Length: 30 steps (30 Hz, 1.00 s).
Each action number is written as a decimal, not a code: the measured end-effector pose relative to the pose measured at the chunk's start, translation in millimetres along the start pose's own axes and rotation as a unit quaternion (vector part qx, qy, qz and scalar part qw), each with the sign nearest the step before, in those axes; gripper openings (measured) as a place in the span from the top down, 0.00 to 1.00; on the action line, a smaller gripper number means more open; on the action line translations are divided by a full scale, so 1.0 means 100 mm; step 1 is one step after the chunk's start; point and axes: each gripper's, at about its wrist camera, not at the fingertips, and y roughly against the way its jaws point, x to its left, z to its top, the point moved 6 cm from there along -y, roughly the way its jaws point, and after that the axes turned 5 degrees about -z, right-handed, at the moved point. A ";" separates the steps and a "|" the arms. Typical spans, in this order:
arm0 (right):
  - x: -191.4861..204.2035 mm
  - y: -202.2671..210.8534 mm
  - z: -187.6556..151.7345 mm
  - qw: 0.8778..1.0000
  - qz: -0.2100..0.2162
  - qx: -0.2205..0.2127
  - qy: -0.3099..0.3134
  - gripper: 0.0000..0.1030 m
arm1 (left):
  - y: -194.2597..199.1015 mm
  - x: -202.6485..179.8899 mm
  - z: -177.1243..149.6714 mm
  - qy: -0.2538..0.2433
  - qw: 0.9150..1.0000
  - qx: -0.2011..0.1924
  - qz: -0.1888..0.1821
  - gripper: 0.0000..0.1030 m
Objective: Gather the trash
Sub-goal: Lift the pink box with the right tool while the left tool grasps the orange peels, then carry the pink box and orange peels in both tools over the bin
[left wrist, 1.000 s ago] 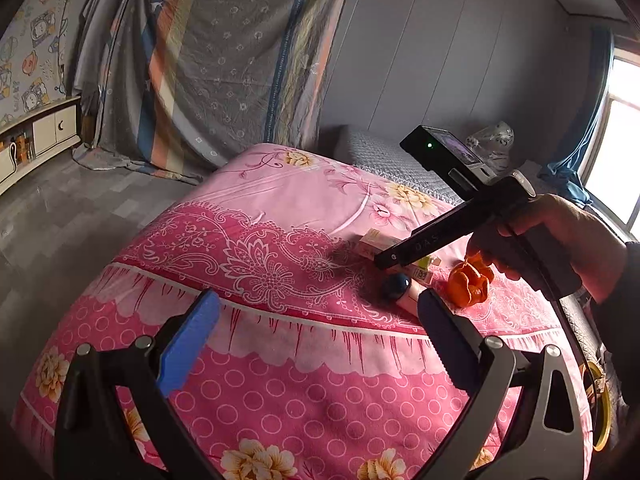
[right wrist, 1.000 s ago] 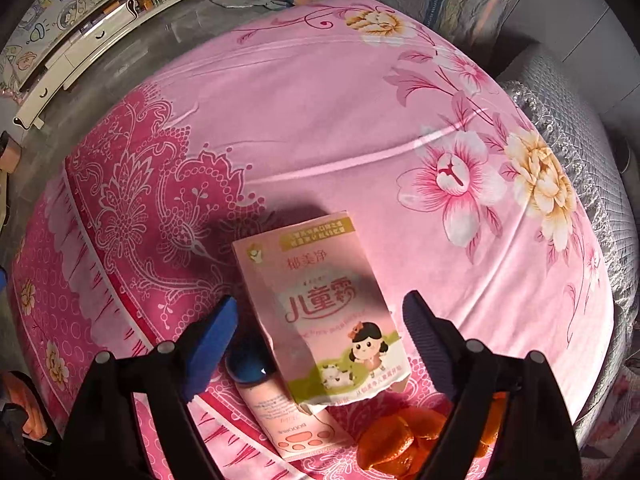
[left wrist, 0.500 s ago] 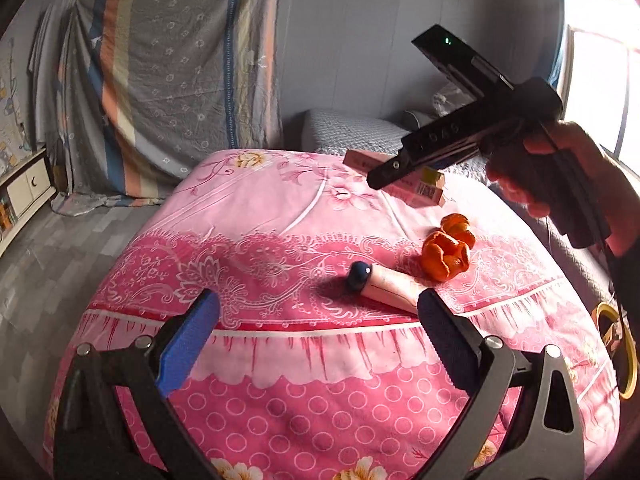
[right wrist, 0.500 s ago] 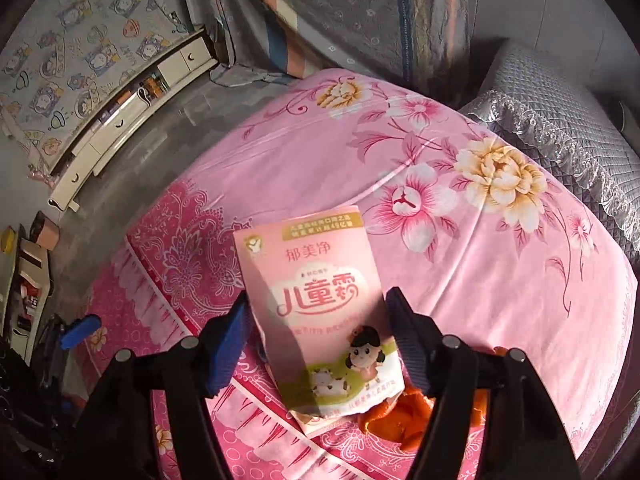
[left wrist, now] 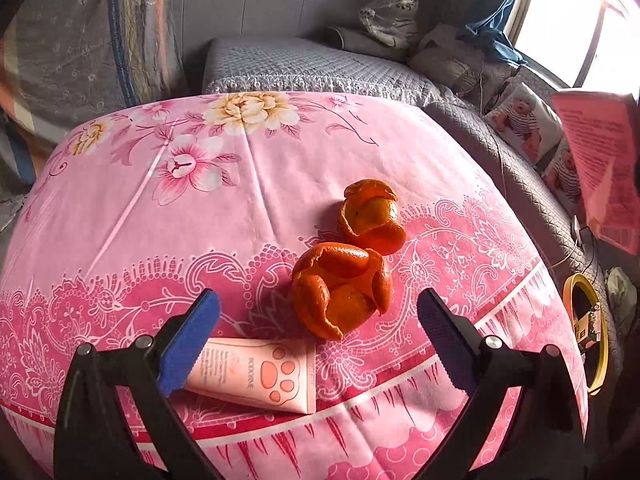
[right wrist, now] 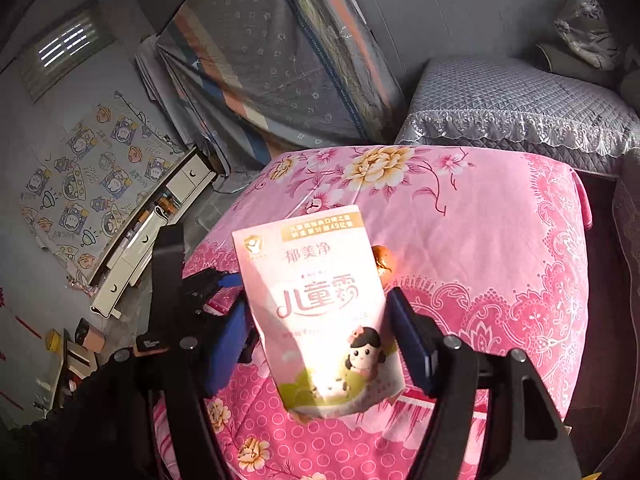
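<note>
Right gripper (right wrist: 316, 336) pinches the pink carton (right wrist: 320, 312) aloft — left gripper (left wrist: 318, 320) spread above orange peels (left wrist: 340, 288).

Pink box (right wrist: 320, 312) — "郁美净", "儿童霜"; tube (left wrist: 256, 376) — perhaps "ROOGXE".

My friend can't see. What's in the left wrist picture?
An open left gripper hovers over two orange peels and a pink paw-print tube lying on a pink flowered tablecloth. A grey sofa stands behind.
</note>
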 end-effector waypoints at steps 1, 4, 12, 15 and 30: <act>-0.04 0.09 -0.07 1.000 0.001 -0.005 -0.003 0.37 | -0.08 0.02 0.02 0.007 1.000 0.010 0.003 0.09; -0.13 0.38 -0.27 1.000 0.012 -0.018 -0.013 0.37 | -0.27 0.01 0.02 0.007 0.999 0.032 0.002 0.09; -0.27 0.97 -0.74 0.997 0.018 -0.065 -0.035 0.37 | -0.47 -0.12 -0.03 -0.025 0.998 0.050 0.029 0.57; -0.28 1.08 -0.87 0.996 0.024 -0.072 -0.048 0.37 | -0.38 -0.16 -0.01 -0.039 0.998 0.037 0.044 0.67; -0.92 1.75 -1.61 0.976 -0.009 -0.130 -0.173 0.37 | 0.81 -0.90 -0.22 -0.087 0.993 -0.075 -0.014 0.69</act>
